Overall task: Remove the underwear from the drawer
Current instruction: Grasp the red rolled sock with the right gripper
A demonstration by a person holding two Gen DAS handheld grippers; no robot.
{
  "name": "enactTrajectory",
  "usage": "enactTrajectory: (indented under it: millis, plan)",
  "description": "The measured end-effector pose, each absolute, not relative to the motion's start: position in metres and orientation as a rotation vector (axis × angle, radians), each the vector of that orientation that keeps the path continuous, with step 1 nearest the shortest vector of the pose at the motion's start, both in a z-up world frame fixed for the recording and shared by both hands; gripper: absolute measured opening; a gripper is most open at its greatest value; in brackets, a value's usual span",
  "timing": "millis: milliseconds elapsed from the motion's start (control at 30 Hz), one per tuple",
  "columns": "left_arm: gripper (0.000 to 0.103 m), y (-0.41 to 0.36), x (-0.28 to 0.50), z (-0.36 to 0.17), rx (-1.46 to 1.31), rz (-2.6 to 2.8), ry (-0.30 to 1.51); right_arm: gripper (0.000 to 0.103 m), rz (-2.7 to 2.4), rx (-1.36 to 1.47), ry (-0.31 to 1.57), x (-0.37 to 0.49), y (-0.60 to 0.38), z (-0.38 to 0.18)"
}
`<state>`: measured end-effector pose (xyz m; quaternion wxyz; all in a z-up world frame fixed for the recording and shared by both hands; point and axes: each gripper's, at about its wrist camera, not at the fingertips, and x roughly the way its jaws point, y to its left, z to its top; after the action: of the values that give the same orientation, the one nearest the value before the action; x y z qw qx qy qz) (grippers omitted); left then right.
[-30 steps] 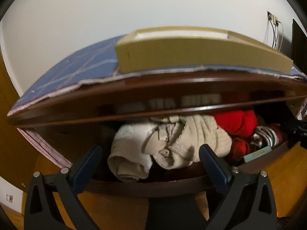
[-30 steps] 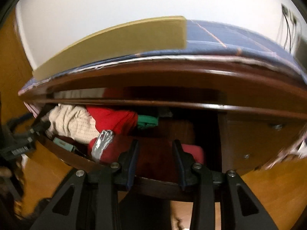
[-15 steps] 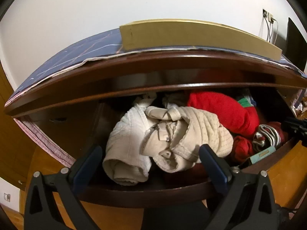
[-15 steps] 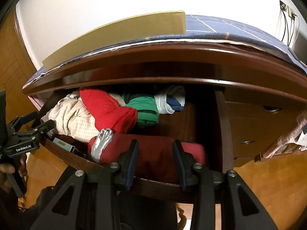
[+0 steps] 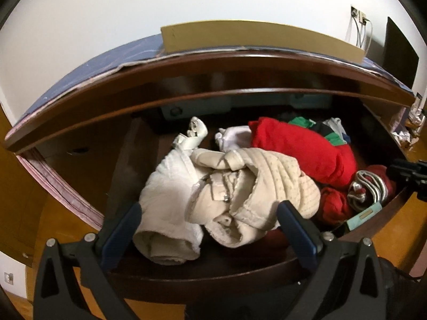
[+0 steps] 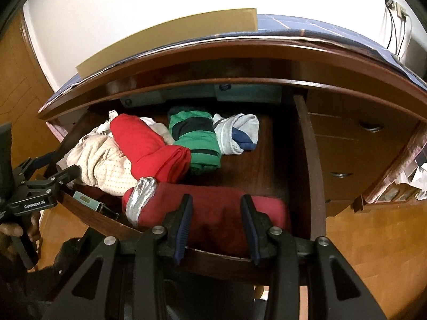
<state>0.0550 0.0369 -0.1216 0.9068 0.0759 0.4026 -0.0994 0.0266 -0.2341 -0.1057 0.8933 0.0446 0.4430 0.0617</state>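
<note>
The dark wooden drawer [image 6: 307, 160] stands pulled out, full of rolled clothes. In the left wrist view my left gripper [image 5: 209, 206] is wide open over the front rim, a cream bundle [image 5: 165, 202] and a beige dotted garment [image 5: 267, 184] between its fingers, untouched. Behind them lies a bright red roll [image 5: 301, 146]. My right gripper [image 6: 216, 200] is partly open above a dark red folded piece [image 6: 221, 213] with a grey waistband [image 6: 141, 197], its pads not pressing on it. Further back lie a green roll with a dark stripe [image 6: 197, 138] and a pale blue and navy roll [image 6: 237, 133].
A teal box [image 5: 364, 214] sits at the drawer's front rim. The dresser top carries a blue cloth [image 6: 307, 26] and a flat cardboard box [image 5: 253, 37]. More drawers with handles [image 6: 369, 126] are on the right. Wood floor lies below. A hand [image 6: 10, 230] holds the left gripper [image 6: 64, 173].
The drawer has slid further out from under the dresser top, both grippers staying at its front rim. The green and pale blue rolls and the drawer's back have come into sight.
</note>
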Motion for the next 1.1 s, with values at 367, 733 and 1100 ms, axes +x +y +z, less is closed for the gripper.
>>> enactTrajectory:
  millis: [367, 733, 1100]
  plan:
    - [0.103, 0.036, 0.051, -0.121, 0.147, -0.208, 0.845, 0.04, 0.142, 0.093, 0.987, 0.036, -0.236, -0.105]
    - [0.103, 0.038, 0.05, -0.113, 0.171, -0.222, 0.827, 0.041, 0.201, 0.132, 0.956, 0.044, -0.236, -0.09]
    - [0.103, 0.061, 0.056, -0.074, 0.195, -0.225, 0.739, 0.051, 0.461, -0.156, 1.014, 0.121, -0.139, -0.086]
